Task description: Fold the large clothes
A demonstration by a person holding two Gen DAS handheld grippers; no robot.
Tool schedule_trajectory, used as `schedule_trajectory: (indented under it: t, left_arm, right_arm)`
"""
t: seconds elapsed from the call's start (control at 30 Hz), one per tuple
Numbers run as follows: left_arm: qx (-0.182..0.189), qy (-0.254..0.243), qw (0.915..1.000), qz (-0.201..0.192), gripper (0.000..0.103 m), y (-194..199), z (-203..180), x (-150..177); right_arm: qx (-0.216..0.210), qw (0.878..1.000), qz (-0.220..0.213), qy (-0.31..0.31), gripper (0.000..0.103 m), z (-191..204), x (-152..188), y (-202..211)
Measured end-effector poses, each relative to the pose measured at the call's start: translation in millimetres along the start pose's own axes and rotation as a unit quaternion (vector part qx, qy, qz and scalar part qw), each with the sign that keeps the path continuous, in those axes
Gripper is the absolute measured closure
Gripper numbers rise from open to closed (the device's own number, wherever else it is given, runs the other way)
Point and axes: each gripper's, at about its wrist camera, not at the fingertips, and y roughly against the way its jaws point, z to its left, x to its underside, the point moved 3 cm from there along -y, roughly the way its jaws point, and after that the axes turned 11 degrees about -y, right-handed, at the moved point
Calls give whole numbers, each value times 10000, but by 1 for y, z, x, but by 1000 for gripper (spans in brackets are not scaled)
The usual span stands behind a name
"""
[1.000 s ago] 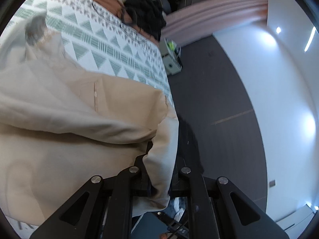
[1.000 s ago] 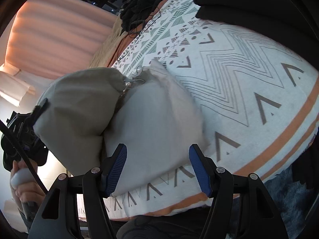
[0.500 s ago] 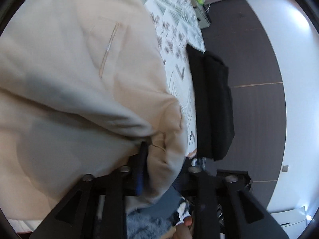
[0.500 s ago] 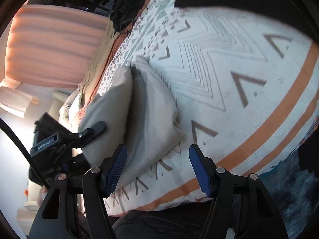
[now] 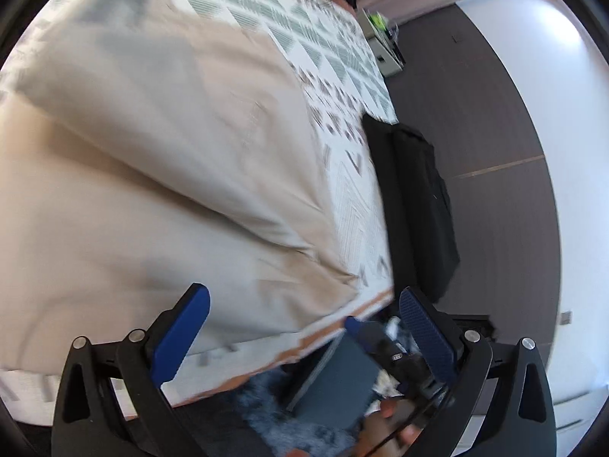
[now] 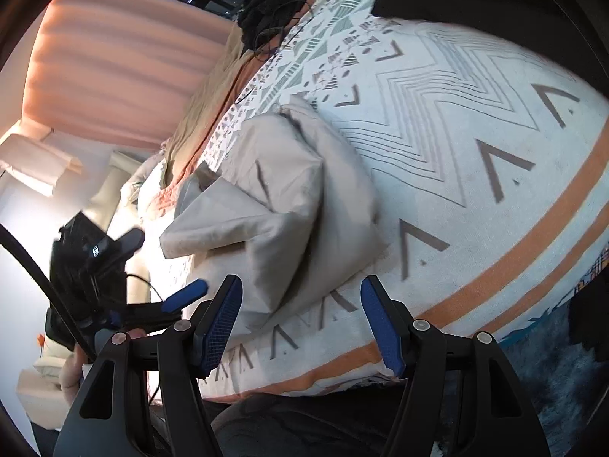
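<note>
On the patterned bedspread (image 6: 475, 122), near its orange-striped front edge, lies the beige garment (image 6: 289, 205), folded into a thick bundle with a loose flap on top; the left gripper (image 5: 300, 327) hovers over the bundle's near edge, its jaws opening and already spread wide, no cloth pressed between the blue pads (view blurred); the right gripper (image 6: 300, 323) hangs above that front edge, jaws moderately parted and holding nothing; a folded black garment (image 5: 415, 205) rests at the bedspread's far side edge.
</note>
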Motion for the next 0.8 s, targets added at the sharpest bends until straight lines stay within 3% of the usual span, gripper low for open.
schedule_trajectory:
  t: [0.2, 0.33, 0.57, 0.7, 0.8]
  left_arm:
    - [-335, 324, 9984, -328, 1, 58, 46, 11]
    - [-544, 493, 9949, -692, 1, 99, 79, 23]
    - [-952, 638, 9900, -827, 16, 139, 116, 47]
    - [-1082, 656, 9866, -1027, 17, 163, 133, 59]
    - [-1062, 808, 9852, -1074, 28, 167, 147, 64]
  right_arm:
    - [134, 9994, 157, 295, 40, 22, -2, -21]
    - [490, 9982, 186, 304, 40, 33, -8, -41]
    - [981, 9912, 225, 855, 41, 57, -5, -70]
    - [1121, 9891, 265, 916, 58, 56, -5, -81]
    - [1219, 9881, 238, 908, 81, 54, -4, -88]
